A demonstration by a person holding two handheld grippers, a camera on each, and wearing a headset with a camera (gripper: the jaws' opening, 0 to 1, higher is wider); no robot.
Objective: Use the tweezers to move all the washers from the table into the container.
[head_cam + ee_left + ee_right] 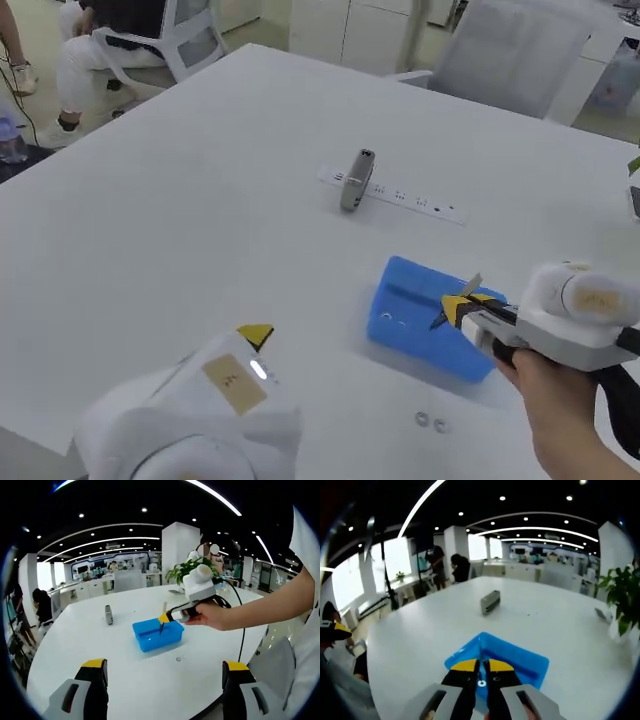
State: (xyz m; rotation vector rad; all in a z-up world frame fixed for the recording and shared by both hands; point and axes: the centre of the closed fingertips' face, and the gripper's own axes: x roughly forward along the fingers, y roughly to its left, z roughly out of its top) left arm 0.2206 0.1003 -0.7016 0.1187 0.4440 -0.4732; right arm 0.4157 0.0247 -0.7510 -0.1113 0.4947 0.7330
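Right now your right gripper (pixel 462 306) comes in from the right edge of the head view, gripped in your hand (pixel 555 400). Its yellow-tipped jaws are pressed together on the tweezers (pixel 440 318), which slant down with their tip over the blue container (pixel 420 342) at lower centre. In the right gripper view a small pale ring (pixel 481 682) shows low between the jaws against the blue. Whether it is pinched in the tweezers or lying in the container cannot be told.

Two washers (pixel 431 422) lie side by side on the white table (pixel 200 200), just below the container in the frame. Your left gripper (pixel 164 666) sits in the lower left corner of the head view, well apart from the container, and its own view shows its jaws spread wide. Toward the upper centre, a white power strip (pixel 405 194) lies on the table with a grey oblong object (pixel 356 180) at its left end.
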